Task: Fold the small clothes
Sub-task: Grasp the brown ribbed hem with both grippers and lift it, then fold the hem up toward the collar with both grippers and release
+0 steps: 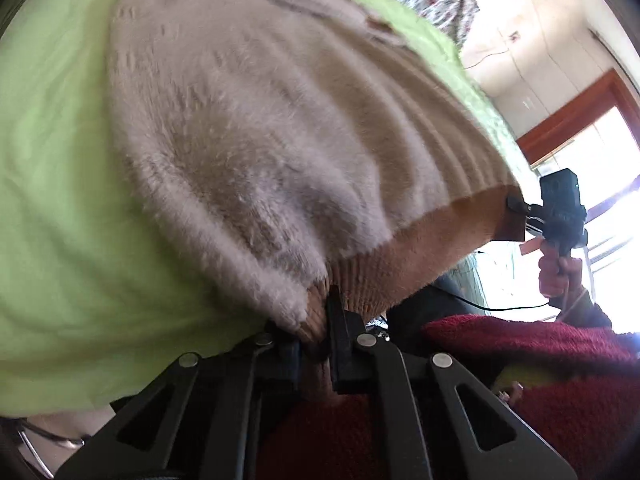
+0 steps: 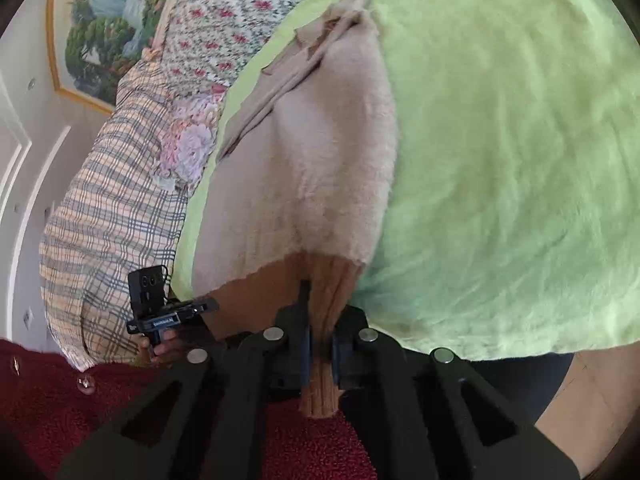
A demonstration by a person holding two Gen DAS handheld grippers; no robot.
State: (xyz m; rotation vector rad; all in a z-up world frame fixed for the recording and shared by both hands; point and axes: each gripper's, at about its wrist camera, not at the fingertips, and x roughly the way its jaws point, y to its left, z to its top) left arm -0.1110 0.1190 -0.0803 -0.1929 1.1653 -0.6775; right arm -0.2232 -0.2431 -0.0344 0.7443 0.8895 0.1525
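Note:
A fuzzy beige knitted sweater (image 1: 256, 128) lies spread on a light green blanket (image 1: 52, 184). Its ribbed hem is lifted off the blanket. My left gripper (image 1: 316, 340) is shut on one corner of the hem. My right gripper (image 2: 320, 356) is shut on the other hem corner, and the ribbed edge hangs out below its jaws. The sweater (image 2: 312, 168) stretches away from the right gripper to its collar at the far end. Each view shows the other gripper at the far hem corner: the right one (image 1: 520, 206) and the left one (image 2: 200, 306).
The green blanket (image 2: 520, 160) covers a bed. A floral cover (image 2: 224, 12) and a plaid cloth (image 2: 108, 208) lie beyond it. The person's dark red knitted top (image 1: 560, 380) is close under both grippers. A window with a red-brown frame (image 1: 576, 108) is at the right.

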